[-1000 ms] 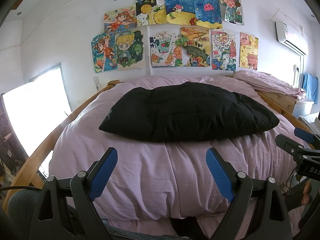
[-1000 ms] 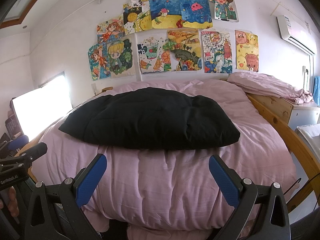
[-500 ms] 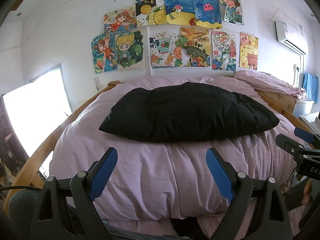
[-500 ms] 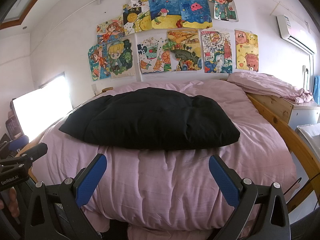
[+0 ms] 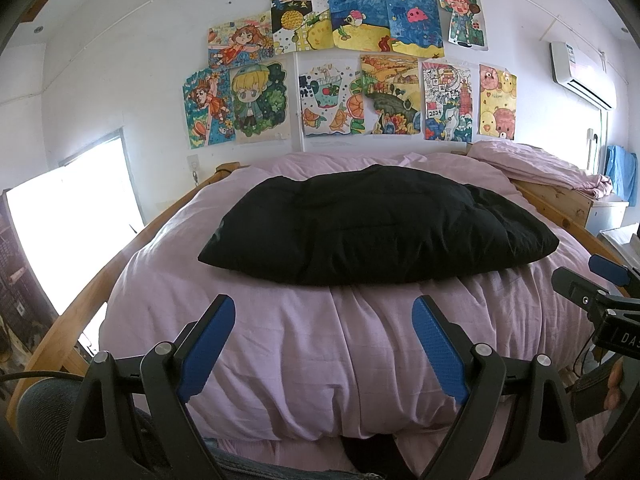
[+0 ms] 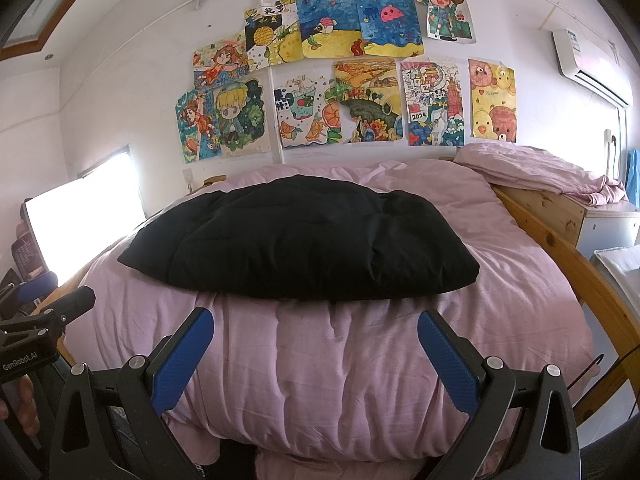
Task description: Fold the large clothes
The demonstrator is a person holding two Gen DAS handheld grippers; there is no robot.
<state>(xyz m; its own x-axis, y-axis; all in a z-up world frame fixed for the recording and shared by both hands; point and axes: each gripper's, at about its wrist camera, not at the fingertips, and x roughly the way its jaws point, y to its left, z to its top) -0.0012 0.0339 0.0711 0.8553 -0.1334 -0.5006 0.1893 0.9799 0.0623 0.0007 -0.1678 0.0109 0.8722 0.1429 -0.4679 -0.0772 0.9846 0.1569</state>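
A black padded garment [image 5: 376, 226] [image 6: 300, 240] lies as a puffy bundle in the middle of a bed with a pink duvet [image 5: 340, 340] [image 6: 320, 360]. My left gripper [image 5: 323, 320] hangs open before the bed's near edge, short of the garment, nothing between its blue pads. My right gripper [image 6: 316, 332] is open too, at the same near edge, also empty. Each gripper shows at the side of the other's view: the right one [image 5: 592, 284] at the right edge, the left one [image 6: 52, 308] at the left edge.
A wooden bed frame [image 6: 560, 240] runs along both sides. A folded pink sheet [image 6: 536, 172] rests on a wooden cabinet [image 6: 568, 212] at the right. Drawings [image 5: 352, 68] cover the white wall behind. A bright window [image 5: 68, 224] is at the left.
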